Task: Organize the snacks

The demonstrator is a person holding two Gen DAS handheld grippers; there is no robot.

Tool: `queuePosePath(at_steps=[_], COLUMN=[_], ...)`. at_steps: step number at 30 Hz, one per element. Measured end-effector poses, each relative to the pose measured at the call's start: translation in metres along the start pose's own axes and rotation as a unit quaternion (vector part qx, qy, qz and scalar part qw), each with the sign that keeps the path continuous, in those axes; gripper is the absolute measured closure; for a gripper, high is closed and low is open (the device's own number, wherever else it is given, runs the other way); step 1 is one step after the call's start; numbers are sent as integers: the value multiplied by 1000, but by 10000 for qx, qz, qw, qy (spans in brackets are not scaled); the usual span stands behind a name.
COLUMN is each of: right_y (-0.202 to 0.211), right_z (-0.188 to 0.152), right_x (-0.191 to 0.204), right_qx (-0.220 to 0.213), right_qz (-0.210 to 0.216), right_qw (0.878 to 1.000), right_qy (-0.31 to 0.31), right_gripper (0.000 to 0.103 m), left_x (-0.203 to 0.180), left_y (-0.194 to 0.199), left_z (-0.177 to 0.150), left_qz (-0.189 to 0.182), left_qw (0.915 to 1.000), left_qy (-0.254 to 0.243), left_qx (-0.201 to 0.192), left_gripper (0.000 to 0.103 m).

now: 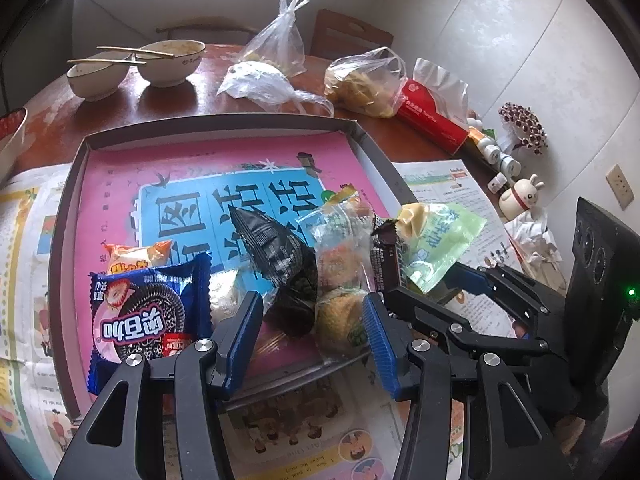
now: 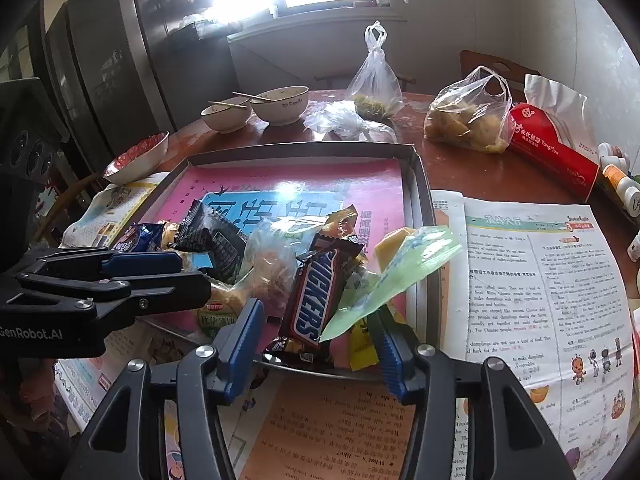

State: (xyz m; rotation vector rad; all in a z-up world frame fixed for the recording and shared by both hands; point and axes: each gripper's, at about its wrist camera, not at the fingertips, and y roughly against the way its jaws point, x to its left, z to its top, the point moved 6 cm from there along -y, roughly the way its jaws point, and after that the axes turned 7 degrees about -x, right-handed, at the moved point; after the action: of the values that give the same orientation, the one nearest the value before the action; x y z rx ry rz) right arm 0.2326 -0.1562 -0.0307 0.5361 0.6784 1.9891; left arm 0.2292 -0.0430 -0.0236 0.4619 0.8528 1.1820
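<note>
A shallow grey box [image 1: 224,124] with a pink lining holds several snacks along its near side: a blue Oreo pack [image 1: 148,312], a black packet [image 1: 276,252], clear-wrapped cakes [image 1: 340,248]. My left gripper [image 1: 314,332] is open above the box's near edge, over the black packet and cakes. My right gripper [image 2: 318,344] is open at the box's [image 2: 420,184] near right corner, with a Snickers bar [image 2: 316,296] and a pale green packet [image 2: 400,272] standing between its fingers. It also shows in the left wrist view [image 1: 432,280], as do the green packet [image 1: 440,240] and the Snickers [image 1: 386,260].
The box lies on printed paper sheets [image 2: 540,280] on a round wooden table. Behind it are two bowls with chopsticks [image 1: 132,64], a red-patterned bowl [image 2: 136,156], tied plastic bags of food [image 2: 468,116], a red tissue pack [image 2: 556,152], small bottles [image 1: 496,156] and a rabbit figurine [image 1: 520,196].
</note>
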Motion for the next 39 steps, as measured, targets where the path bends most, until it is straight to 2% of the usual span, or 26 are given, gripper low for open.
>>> queuePosePath(at_steps=[12,16,18,39], right_y=[-1,-3,-4,-16], right_z=[-6,-8,-8,-3], right_x=[-1,1,1,8], right_qx=[128,184,179,191], right_qz=[-131,-100,-99,-175], right_qw=[9996,9995,9995,9991], right_qy=[195,246,248,341], right_gripper=[49,49,49,49], left_x=[-10,-8,-8,-8], left_y=[-7,-10,-10,-17], left_z=[-11,-11,-10,-4], left_qz=[-54,75,71,100], left_qw=[9997,9997,9997,9997], left_qy=[-86,-102,-106,-118], left_qx=[224,210,215,210], left_gripper=[50,62,63,65])
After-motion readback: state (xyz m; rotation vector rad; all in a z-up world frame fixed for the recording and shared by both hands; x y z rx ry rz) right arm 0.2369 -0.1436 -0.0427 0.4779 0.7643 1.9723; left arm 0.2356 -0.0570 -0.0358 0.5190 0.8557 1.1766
